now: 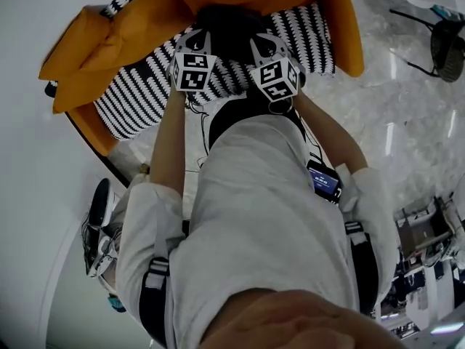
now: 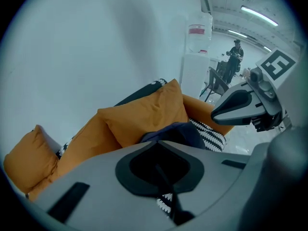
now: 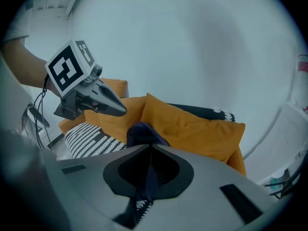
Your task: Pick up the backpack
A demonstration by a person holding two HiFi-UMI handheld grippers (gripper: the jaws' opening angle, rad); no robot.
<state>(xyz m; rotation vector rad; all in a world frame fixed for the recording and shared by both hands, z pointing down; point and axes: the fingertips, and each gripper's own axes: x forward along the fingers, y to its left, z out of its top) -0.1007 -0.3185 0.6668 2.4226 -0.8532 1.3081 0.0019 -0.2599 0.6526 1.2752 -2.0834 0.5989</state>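
A dark navy backpack (image 1: 227, 22) sits on the sofa's striped seat (image 1: 138, 97), against the orange cushions (image 1: 109, 42). In the head view both grippers hover just short of it, side by side. My left gripper (image 1: 201, 41) is at its left side and my right gripper (image 1: 263, 45) at its right side. Both have their jaws shut with nothing in them. The left gripper view shows the backpack (image 2: 177, 130) just beyond the left gripper's (image 2: 159, 141) closed tips. In the right gripper view the backpack (image 3: 142, 132) lies just past the right gripper's (image 3: 150, 146) tips.
The sofa stands against a pale wall. A black chair (image 1: 445, 46) stands on the marble floor at the right. A white water dispenser (image 2: 196, 57) and a far-off person (image 2: 235, 51) are beyond the sofa's right end. Equipment clutters the floor at lower right (image 1: 425, 267).
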